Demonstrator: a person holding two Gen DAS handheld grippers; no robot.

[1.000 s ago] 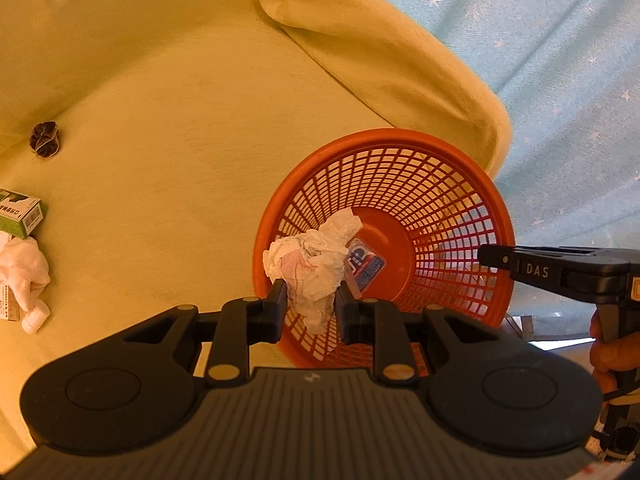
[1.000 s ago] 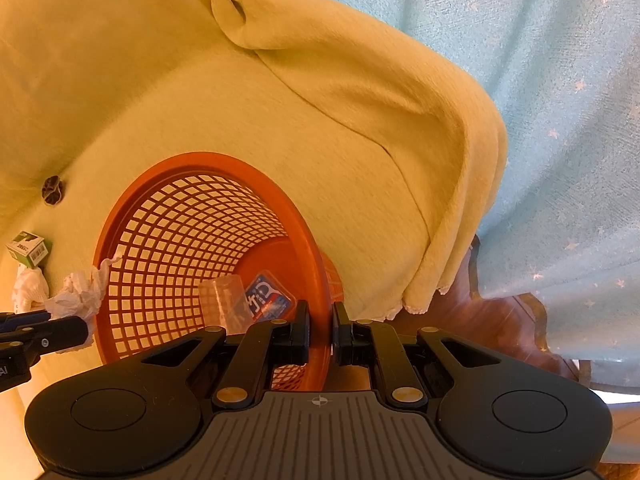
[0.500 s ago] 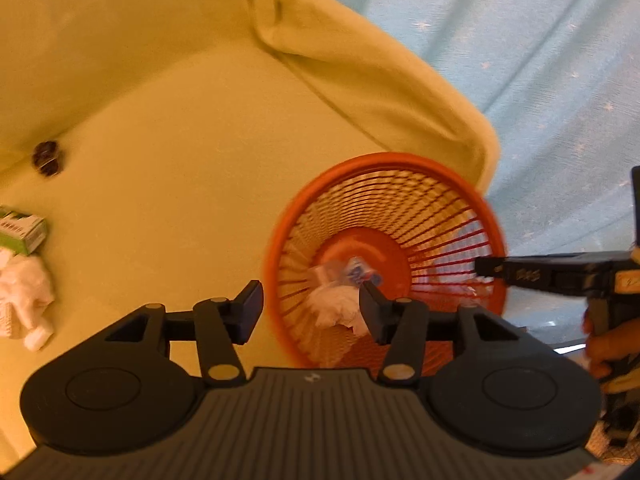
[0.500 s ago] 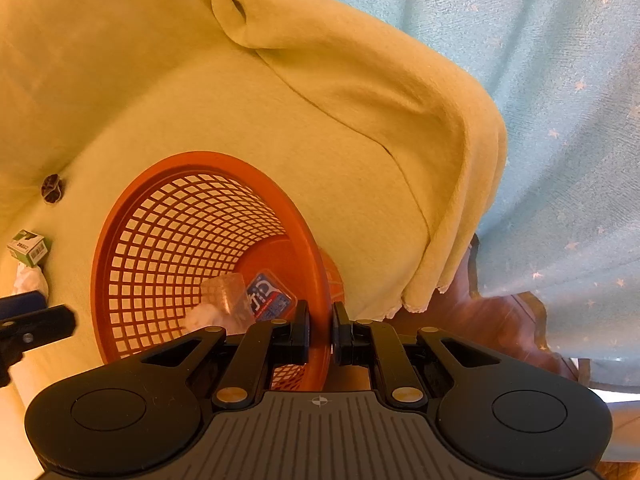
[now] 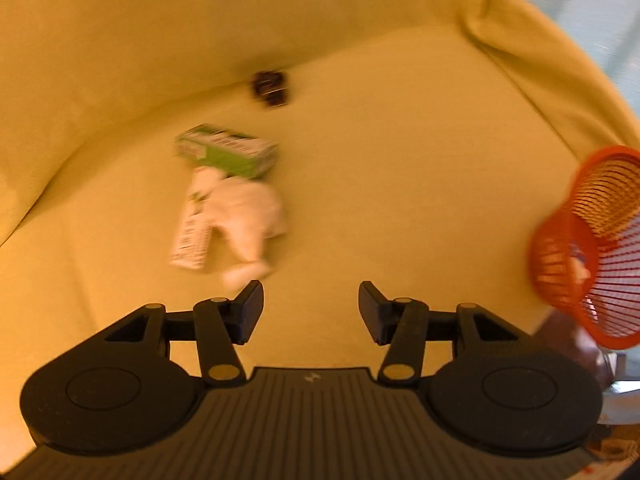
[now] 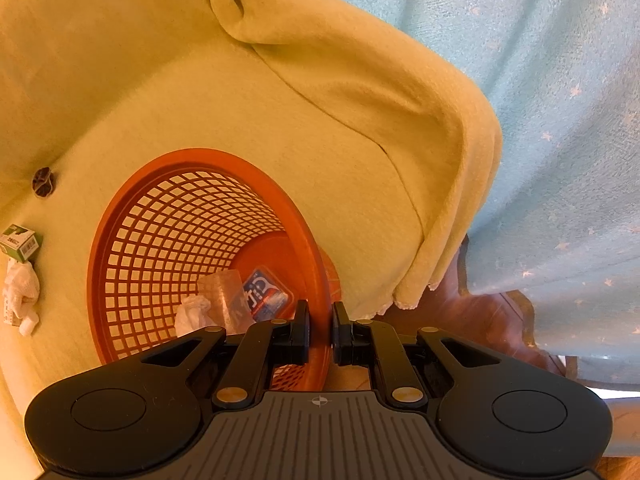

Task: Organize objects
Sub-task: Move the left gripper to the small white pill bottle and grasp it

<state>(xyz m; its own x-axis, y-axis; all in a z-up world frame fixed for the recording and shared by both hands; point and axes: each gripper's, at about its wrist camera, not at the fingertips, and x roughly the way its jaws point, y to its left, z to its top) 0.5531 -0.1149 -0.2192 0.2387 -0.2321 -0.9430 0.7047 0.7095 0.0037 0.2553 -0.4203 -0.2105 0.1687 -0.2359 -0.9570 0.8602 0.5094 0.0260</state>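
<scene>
My right gripper (image 6: 320, 330) is shut on the rim of the orange mesh basket (image 6: 132, 240), holding it tilted against the yellow sofa. Inside the basket lie a crumpled white tissue (image 6: 192, 312), a clear plastic piece (image 6: 220, 288) and a blue packet (image 6: 266, 292). My left gripper (image 5: 310, 308) hangs open and empty over the sofa seat, just short of a white crumpled tissue (image 5: 248, 216). Beside that tissue sit a green-and-white box (image 5: 226, 150) and a printed white packet (image 5: 192, 236). The basket (image 5: 576, 240) shows at the far right of the left wrist view.
A small dark crumpled object (image 5: 270, 88) rests at the crease of the sofa back, also seen as a dark object (image 6: 43, 182) in the right wrist view. A yellow blanket (image 6: 360, 92) covers the sofa. A pale blue starred curtain (image 6: 560, 80) hangs on the right above a wooden edge (image 6: 480, 320).
My left gripper opened and dropped the crumpled tissue into the basket, then swung left toward the items on the seat. The right gripper kept its hold on the basket rim.
</scene>
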